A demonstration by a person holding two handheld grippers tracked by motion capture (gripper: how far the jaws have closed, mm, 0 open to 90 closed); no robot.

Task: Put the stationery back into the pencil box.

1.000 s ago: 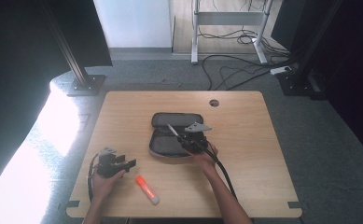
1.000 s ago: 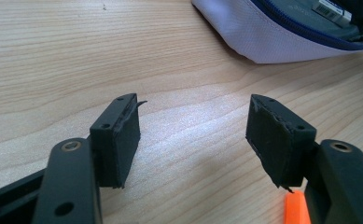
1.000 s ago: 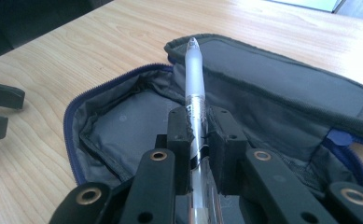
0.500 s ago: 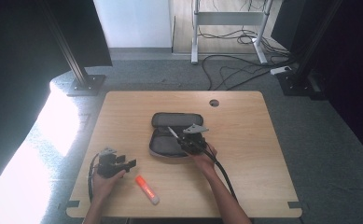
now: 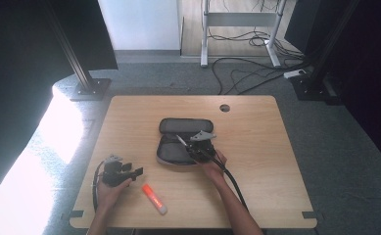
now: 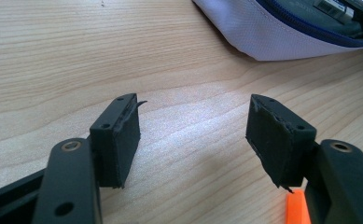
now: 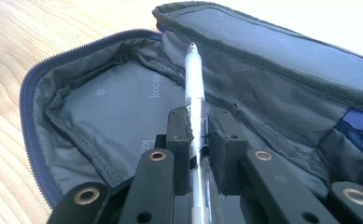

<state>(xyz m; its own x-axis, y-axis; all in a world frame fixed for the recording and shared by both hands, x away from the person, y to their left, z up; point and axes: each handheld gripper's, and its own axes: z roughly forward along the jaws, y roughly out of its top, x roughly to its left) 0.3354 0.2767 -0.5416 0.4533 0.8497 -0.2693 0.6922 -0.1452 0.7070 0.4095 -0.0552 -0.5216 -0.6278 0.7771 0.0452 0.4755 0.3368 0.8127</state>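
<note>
while my right tongs [image 7: 199,123] pinch a white pen [image 7: 194,88] and hold it over the open grey pencil case [image 7: 100,107], my left tongs [image 6: 193,135] sit spread wide on the wooden table [image 6: 53,56], beside an orange marker [image 5: 154,199].
</note>
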